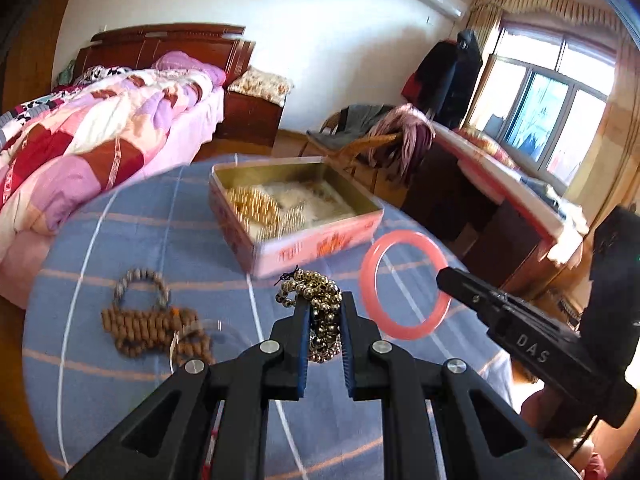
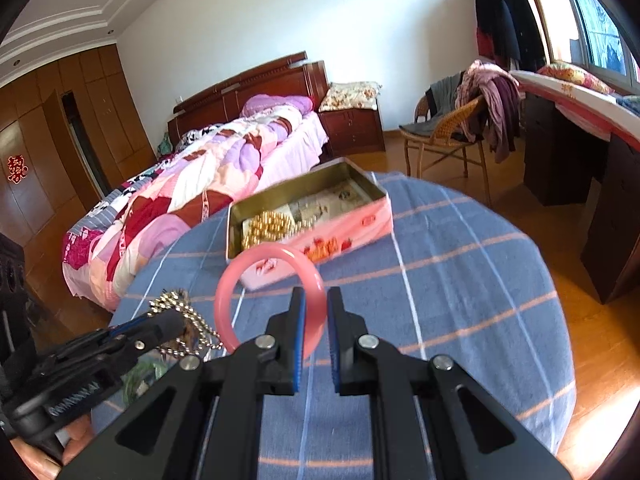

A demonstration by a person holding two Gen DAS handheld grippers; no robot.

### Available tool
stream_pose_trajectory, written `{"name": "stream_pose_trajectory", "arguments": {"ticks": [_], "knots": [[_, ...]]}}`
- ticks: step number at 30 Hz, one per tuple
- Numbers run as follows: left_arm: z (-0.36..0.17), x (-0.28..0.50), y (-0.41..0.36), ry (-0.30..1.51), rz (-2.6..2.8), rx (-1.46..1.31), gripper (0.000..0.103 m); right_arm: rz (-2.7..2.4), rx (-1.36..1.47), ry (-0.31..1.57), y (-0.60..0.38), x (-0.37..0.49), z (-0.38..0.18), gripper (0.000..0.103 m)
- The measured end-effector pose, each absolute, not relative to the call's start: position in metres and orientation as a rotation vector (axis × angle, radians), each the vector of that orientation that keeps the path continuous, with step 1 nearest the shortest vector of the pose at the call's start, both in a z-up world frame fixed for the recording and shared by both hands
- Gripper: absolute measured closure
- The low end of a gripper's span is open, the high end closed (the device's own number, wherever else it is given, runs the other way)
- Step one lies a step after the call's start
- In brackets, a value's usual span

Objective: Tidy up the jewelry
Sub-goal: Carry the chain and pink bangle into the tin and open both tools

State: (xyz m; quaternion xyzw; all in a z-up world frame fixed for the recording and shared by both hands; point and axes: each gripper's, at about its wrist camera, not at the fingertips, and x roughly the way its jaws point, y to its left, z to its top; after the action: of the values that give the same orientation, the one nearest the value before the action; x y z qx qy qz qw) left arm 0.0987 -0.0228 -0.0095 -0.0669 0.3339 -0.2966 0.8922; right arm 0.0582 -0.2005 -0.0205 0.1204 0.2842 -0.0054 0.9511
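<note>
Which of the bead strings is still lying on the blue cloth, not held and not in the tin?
The brown wooden bead string at the left. The dark gold-spotted one is clamped in the left gripper; the golden one lies in the tin.

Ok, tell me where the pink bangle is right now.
The pink bangle is clamped in the right gripper, raised above the blue checked cloth, just in front of the open pink tin.

The left gripper [image 1: 325, 304] and right gripper [image 2: 316, 300] both pointed downward, side by side, jaws clamped nearly closed.
</note>
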Motion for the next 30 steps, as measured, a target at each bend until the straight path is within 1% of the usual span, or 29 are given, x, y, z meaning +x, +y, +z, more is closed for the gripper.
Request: {"name": "stream_pose_trajectory", "arguments": {"ticks": [6,11,16,21,24,27,28,29,30], "knots": [[0.014,0.130,-0.036,0.616,-0.588,-0.113,0.090,-0.032,0.251,0.508,-0.210,0.088,-0.002,0.090],[0.024,0.165,-0.054,0.570,-0.571,-0.096,0.090,-0.075,0.269,0.472,-0.221,0.121,0.003,0.090],[0.011,0.204,-0.071,0.613,-0.528,-0.094,0.090,-0.117,0.291,0.510,-0.230,0.170,-0.013,0.090],[-0.014,0.239,-0.092,0.665,-0.487,-0.038,0.090,-0.090,0.259,0.579,-0.229,0.210,-0.035,0.090],[-0.029,0.254,-0.102,0.707,-0.477,-0.021,0.090,-0.062,0.243,0.629,-0.229,0.224,-0.046,0.089],[-0.045,0.262,-0.112,0.769,-0.457,0.011,0.090,-0.055,0.249,0.630,-0.234,0.223,-0.047,0.087],[-0.049,0.264,-0.115,0.793,-0.452,0.017,0.089,-0.065,0.244,0.617,-0.236,0.218,-0.046,0.086],[-0.055,0.267,-0.116,0.832,-0.452,0.015,0.087,-0.076,0.242,0.605,-0.239,0.217,-0.044,0.081],[-0.058,0.269,-0.117,0.861,-0.451,0.008,0.081,-0.097,0.246,0.588,-0.244,0.213,-0.041,0.080]]}}
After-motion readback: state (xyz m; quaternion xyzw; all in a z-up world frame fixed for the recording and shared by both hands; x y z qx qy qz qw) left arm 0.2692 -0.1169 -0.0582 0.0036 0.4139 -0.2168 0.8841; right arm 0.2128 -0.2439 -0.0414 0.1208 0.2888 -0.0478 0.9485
